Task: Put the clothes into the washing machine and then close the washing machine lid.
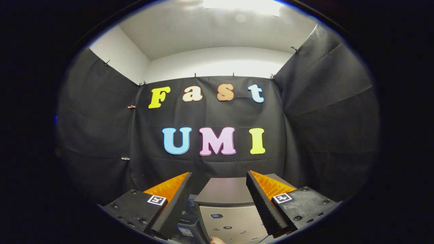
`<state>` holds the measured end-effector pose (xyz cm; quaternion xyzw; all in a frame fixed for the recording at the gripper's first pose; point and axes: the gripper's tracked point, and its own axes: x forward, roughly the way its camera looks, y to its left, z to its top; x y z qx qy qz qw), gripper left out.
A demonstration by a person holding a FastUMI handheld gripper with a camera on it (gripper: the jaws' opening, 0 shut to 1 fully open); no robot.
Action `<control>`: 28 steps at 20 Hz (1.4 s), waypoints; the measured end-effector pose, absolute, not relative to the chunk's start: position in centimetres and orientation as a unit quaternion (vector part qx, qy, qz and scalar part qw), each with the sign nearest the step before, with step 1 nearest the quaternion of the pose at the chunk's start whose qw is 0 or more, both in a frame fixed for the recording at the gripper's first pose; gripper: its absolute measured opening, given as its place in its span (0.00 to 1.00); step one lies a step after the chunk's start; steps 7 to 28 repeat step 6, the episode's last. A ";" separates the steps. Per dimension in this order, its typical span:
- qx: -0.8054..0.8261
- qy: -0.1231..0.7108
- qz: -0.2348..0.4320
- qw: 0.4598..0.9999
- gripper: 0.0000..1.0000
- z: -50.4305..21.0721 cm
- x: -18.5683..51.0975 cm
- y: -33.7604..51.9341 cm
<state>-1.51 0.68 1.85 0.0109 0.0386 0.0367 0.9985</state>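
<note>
Tool (218, 179) fingers spread, empty, washing machine (227, 203) between them, closed lid (225, 191)

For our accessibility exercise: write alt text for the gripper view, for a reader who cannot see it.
The gripper is held open with nothing between its fingers, raised above a washing machine whose dark lid looks shut and lies between and just beyond them. The booth's black cloth wall hangs behind the machine.

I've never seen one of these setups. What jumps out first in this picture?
The two fingers stand wide apart and hold nothing. Between and just beyond them sits the washing machine, its dark lid lying flat and its grey panel facing us. Black cloth hangs all around the booth.
</note>
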 end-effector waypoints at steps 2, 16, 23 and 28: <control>0.013 0.038 0.036 0.999 0.98 2.0 -1.5 0.7; 0.013 0.035 0.036 0.999 0.98 2.2 -1.6 0.8; 0.013 0.035 0.036 0.999 0.98 2.2 -1.6 0.8; 0.013 0.035 0.036 0.999 0.98 2.2 -1.6 0.8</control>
